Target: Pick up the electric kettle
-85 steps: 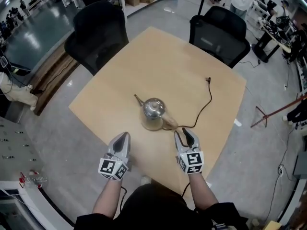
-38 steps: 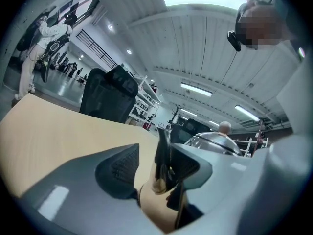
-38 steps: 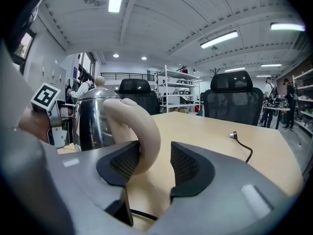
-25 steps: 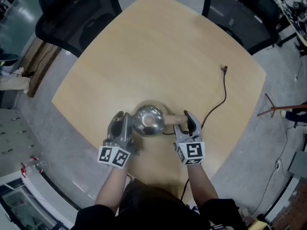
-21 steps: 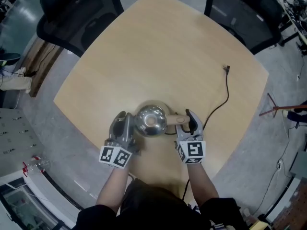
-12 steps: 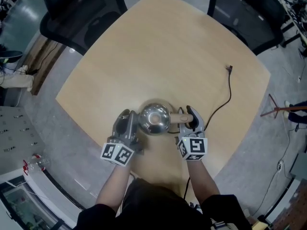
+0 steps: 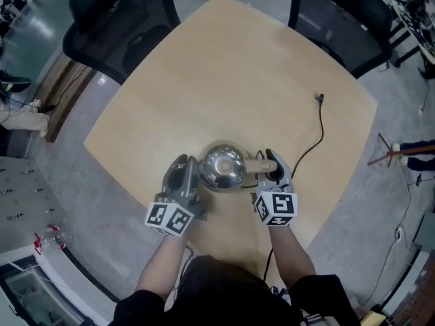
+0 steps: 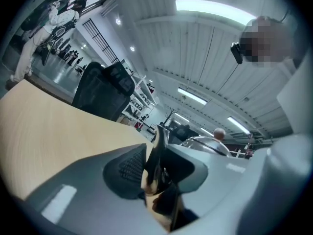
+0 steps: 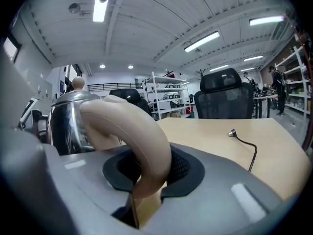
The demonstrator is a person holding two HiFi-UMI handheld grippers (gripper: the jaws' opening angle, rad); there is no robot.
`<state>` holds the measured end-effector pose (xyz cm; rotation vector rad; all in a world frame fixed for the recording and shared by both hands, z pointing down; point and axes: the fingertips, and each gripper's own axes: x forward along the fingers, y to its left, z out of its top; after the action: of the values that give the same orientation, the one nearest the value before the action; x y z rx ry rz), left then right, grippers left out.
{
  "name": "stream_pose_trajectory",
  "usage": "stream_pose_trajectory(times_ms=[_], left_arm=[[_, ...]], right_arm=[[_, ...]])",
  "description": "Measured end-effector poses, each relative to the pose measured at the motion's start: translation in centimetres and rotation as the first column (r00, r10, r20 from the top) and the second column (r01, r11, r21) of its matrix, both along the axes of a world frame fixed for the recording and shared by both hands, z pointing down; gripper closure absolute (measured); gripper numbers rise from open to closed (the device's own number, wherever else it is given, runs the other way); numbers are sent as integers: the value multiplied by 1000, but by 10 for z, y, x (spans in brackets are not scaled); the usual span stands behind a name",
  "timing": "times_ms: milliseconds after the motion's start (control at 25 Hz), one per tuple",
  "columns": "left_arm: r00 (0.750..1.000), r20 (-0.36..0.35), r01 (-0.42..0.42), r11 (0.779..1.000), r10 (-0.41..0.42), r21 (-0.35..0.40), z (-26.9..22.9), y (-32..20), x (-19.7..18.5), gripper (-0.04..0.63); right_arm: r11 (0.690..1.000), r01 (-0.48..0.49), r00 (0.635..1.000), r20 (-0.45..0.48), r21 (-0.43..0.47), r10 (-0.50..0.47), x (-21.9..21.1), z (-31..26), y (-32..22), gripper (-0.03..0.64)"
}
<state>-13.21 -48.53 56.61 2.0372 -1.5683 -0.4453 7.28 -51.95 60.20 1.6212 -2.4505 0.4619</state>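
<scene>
Tabletop open past kettle; cord prob. runs under rt claw.

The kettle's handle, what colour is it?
The handle is beige, like cream. The right gripper view shows it best.

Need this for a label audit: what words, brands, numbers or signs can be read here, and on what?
None can be read.
Electric kettle: no brand or label shows.
Marker cubes: black-and-white square patterns, no letters.
Shelves in the background: any print too small to read.
</scene>
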Motion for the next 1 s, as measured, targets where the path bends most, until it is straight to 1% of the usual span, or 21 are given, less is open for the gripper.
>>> stream_pose_trajectory(times_ms=[120,280,480,720,1000], left_arm=[[1000,7,-4,999,4,37,-12,-3,1,501],[1000,-12,-4,999,4,39,-20,13,-1,502],[1000,-28,5,997,-3,72,-38,27,-1,501],[999,-44,9,994,-5,104,-55,56,-3,502],[999,-47,-16,989,23,145,-72,86,-5,500]], right_arm=[[999,-13,1000,3,43,13,2,-16,-4,531],[998,-20,1000,-10,55,20,1,-29,12,531],[996,-26,999,-20,91,28,2,-49,27,531],[992,-42,999,-25,120,46,1,-69,60,531],[987,-76,997,-19,142,79,0,-83,103,531]])
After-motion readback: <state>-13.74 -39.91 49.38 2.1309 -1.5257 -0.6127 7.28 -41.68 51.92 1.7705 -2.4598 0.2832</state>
